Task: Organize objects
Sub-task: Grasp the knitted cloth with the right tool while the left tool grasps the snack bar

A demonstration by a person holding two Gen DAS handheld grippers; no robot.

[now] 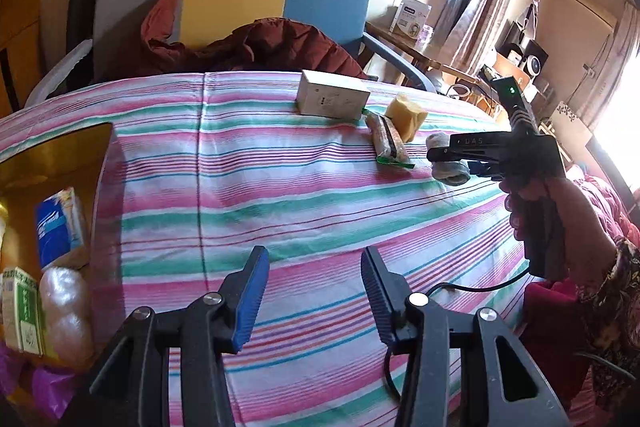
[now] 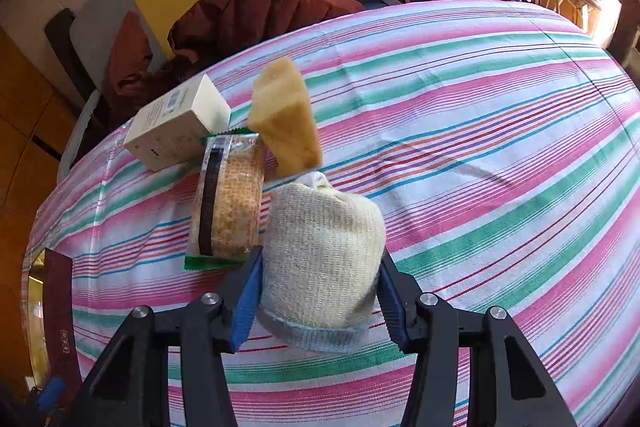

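Tissue pack (image 1: 60,223) in gold box (image 1: 56,155)

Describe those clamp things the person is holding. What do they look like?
Each gripper, the left gripper and the right gripper, is black plastic with silver bolts and two blue ribbed pads. A black cable trails away. The right one carries a green light, and its hand wears a dark floral sleeve.

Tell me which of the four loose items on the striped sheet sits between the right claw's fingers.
The rolled sock. The right claw straddles it, unlike the wrapped snack, yellow sponge and white box lying beyond.
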